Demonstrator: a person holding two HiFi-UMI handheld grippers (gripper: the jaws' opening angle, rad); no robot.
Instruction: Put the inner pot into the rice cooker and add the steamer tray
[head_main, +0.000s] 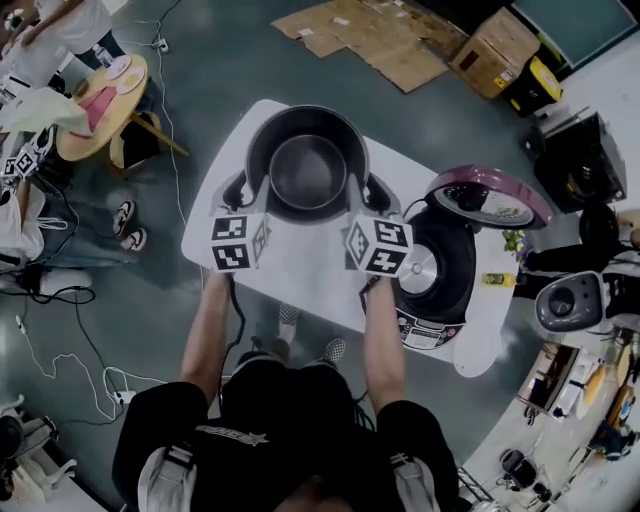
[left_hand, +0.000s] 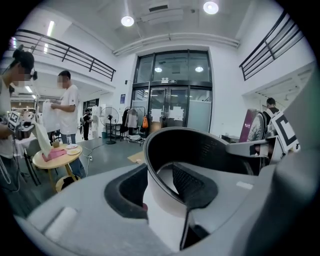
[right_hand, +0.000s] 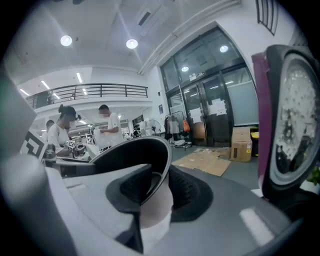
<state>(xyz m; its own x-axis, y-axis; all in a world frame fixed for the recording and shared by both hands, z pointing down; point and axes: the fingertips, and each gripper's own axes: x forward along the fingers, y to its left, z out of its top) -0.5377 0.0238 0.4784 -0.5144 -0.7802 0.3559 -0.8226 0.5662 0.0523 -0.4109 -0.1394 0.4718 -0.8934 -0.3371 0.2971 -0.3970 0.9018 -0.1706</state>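
- Above table (head_main: 300, 275), left gripper (left_hand: 164, 186) and right gripper (right_hand: 156, 192) each pinch inner pot (head_main: 308, 170) rim.
- I'd keep it level, centre over rice cooker (head_main: 440, 272), lower straight.

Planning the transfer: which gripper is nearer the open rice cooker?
Right. The right gripper grips the pot rim on the side toward the cooker; the left gripper grips the opposite rim, with the pot between.
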